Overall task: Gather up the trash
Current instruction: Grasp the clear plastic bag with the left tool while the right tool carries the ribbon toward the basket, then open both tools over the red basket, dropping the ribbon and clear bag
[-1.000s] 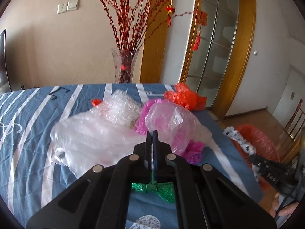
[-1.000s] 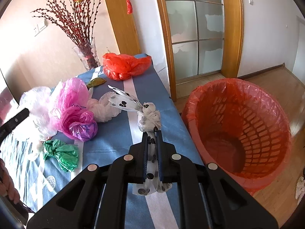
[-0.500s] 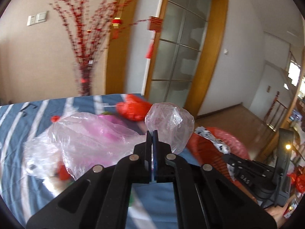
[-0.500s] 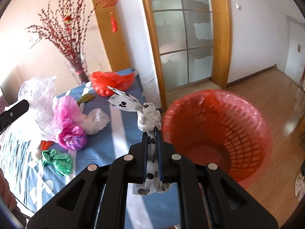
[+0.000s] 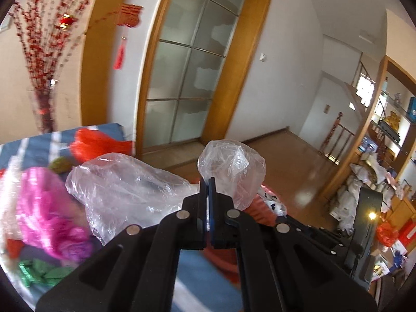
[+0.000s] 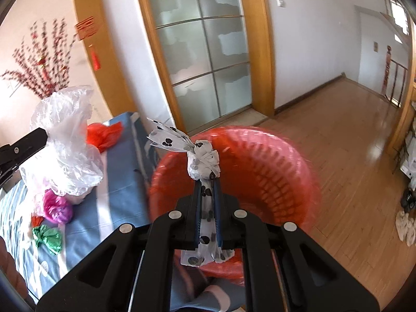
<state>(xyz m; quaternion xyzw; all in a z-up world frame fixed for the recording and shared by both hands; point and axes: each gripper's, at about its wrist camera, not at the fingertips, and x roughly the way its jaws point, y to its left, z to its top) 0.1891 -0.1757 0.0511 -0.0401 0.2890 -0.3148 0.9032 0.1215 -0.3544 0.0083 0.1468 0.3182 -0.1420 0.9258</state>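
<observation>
My left gripper (image 5: 207,182) is shut on a clear plastic bag (image 5: 124,189) and holds it up over the table's right end; the bag also shows in the right wrist view (image 6: 65,140). My right gripper (image 6: 207,183) is shut on a knotted white bag with black spots (image 6: 202,156) and holds it over the near rim of the red lined basket (image 6: 273,171), which stands on the floor beside the table. In the left wrist view the basket (image 5: 262,205) and the spotted bag (image 5: 273,202) show just past my fingers.
On the blue striped tablecloth (image 6: 122,182) lie a pink bag (image 6: 56,208), a green bag (image 6: 48,238) and a red bag (image 6: 104,135). A vase of red branches (image 5: 44,114) stands at the table's back. Glass doors (image 6: 205,52) and wooden floor (image 6: 351,140) lie beyond.
Both grippers swung right from the table toward the basket. The clear bag rose off the trash pile. The spotted bag moved from over the table's edge to over the basket.
</observation>
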